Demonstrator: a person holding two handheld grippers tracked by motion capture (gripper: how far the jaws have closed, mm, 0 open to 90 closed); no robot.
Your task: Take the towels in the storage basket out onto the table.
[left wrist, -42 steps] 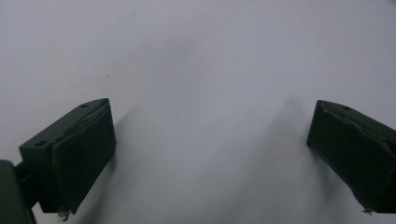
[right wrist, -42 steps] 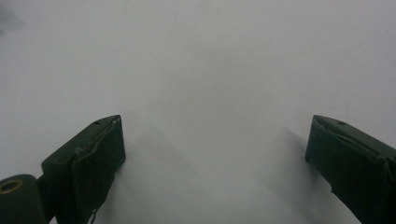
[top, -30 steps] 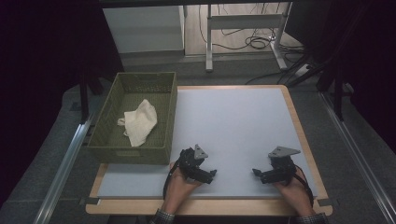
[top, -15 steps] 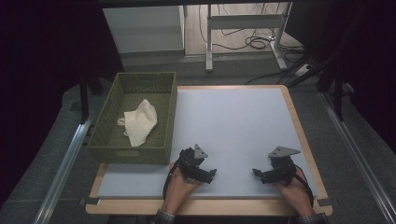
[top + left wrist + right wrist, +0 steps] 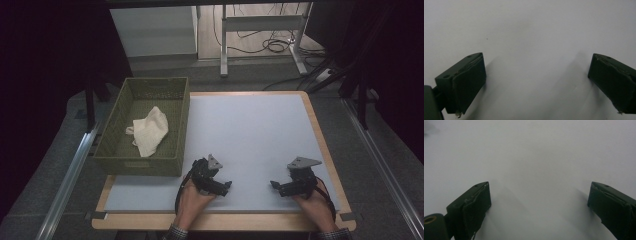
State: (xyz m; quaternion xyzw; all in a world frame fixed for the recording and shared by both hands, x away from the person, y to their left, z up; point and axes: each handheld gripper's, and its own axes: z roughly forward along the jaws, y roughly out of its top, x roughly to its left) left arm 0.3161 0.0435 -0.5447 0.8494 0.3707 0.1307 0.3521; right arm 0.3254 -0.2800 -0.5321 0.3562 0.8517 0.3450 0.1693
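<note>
An olive woven basket (image 5: 111, 150) stands at the table's left side, with a crumpled white cloth (image 5: 150, 130) lying inside it. My left gripper (image 5: 225, 188) rests low on the white table mat near the front edge, just right of the basket's front corner. Its jaws are spread wide, with bare mat between them (image 5: 536, 82). My right gripper (image 5: 276, 187) sits farther right on the mat, pointing left. It is open too, nothing between its pads (image 5: 539, 207).
The white mat (image 5: 250, 130) covers a wooden-edged table (image 5: 327, 150). Beyond the table stand a white cabinet (image 5: 155, 30), a metal desk frame (image 5: 260, 25) and loose cables (image 5: 272, 47) on the floor. Metal rails run along both sides.
</note>
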